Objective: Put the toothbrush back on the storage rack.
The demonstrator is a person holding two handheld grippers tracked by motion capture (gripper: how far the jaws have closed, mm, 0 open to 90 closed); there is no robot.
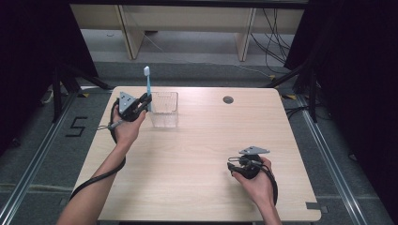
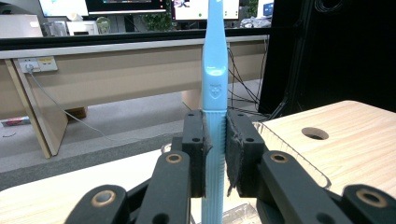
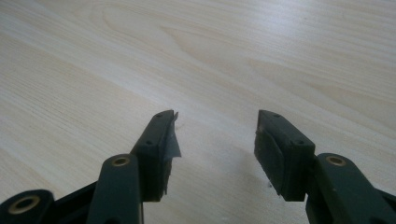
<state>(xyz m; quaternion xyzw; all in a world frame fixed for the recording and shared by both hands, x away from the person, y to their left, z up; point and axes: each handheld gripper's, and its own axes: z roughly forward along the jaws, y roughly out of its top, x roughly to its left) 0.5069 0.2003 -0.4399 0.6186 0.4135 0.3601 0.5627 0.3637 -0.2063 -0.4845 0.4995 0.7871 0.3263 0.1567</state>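
Near table's far-left edge, left gripper (image 1: 141,104) pinches upright toothbrush (image 1: 148,86); right gripper (image 3: 215,135) jaws spread.

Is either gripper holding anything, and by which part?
The left gripper clamps an upright light-blue toothbrush by its ribbed lower handle; the right gripper is open, holding nothing.

1. From the high view we see the table (image 1: 187,159) evenly lit from overhead; shadows soft, sides of the room black.
2. In the left gripper view, the toothbrush (image 2: 215,93) is sharp, the background soft, and the far monitors glare.
3. In the right gripper view, jaws slightly blurred; pale woodgrain washed out.
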